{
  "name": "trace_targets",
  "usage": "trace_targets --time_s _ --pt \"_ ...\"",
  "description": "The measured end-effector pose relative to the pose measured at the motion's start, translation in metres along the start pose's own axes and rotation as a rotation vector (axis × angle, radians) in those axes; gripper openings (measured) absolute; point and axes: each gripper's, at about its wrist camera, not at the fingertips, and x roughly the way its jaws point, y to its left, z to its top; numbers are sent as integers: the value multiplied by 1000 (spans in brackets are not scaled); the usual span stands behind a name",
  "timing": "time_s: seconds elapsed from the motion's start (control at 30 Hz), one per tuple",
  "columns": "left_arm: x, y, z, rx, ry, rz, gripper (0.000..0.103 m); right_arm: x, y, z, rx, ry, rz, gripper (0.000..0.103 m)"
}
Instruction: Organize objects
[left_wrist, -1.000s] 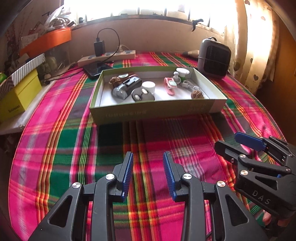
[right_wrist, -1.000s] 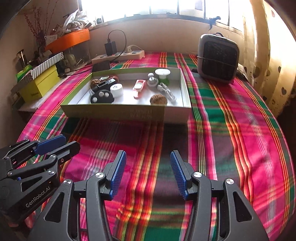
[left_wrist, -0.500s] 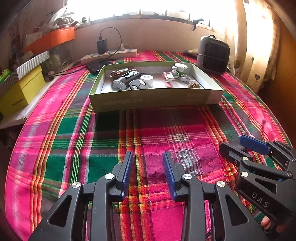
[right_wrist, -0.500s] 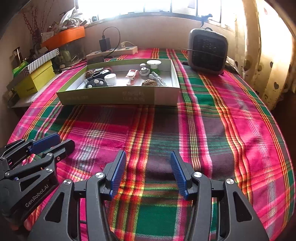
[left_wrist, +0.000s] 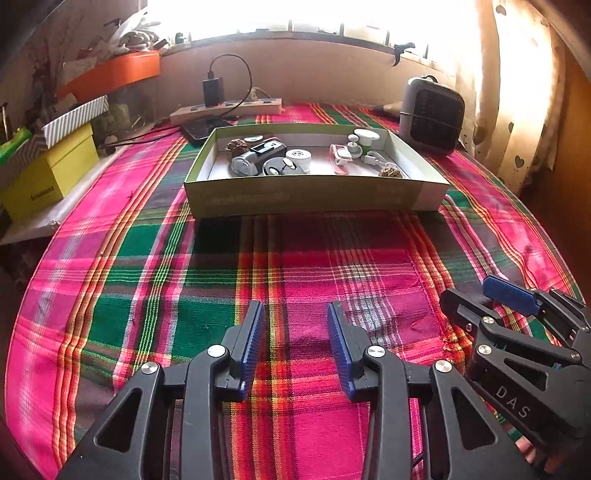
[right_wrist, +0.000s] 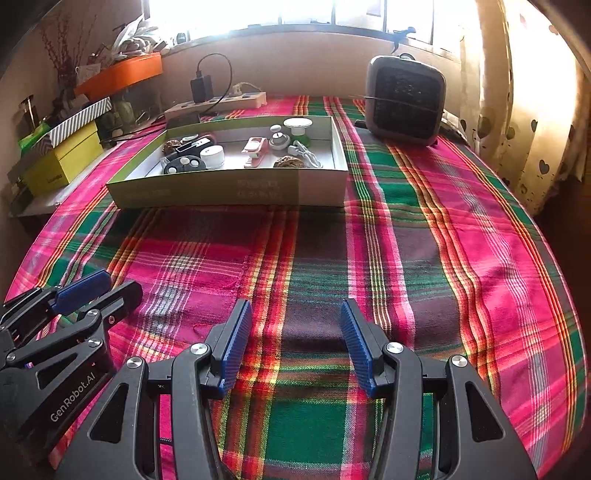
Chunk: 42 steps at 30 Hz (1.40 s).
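Both claws hover low over the plaid cloth, well short of the box.

Left claw: blue pads spread, jaws just been opening, nothing between them. Right claw: pads spread wider, also empty.

The box holds small items:
- a black remote at its near left corner
- a white round tub just right of the remote
- a pink clip mid-box
- a brown walnut-like ball near the front wall

The left view shows a grey cylinder beside the remote; in the right view it is mostly hidden.

A grey heater stands right of the box, a power strip behind it.

The left view alone shows fingertips under the right claw's body.
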Motion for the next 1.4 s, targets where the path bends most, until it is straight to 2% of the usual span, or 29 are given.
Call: trace_targets --time_s 0.4,1.4 --pt "-3 -3 -3 12 -7 24 34 0 0 0 4 -1 -5 51" --pt "-3 -4 -4 14 -9 28 34 0 0 0 4 -1 -5 51"
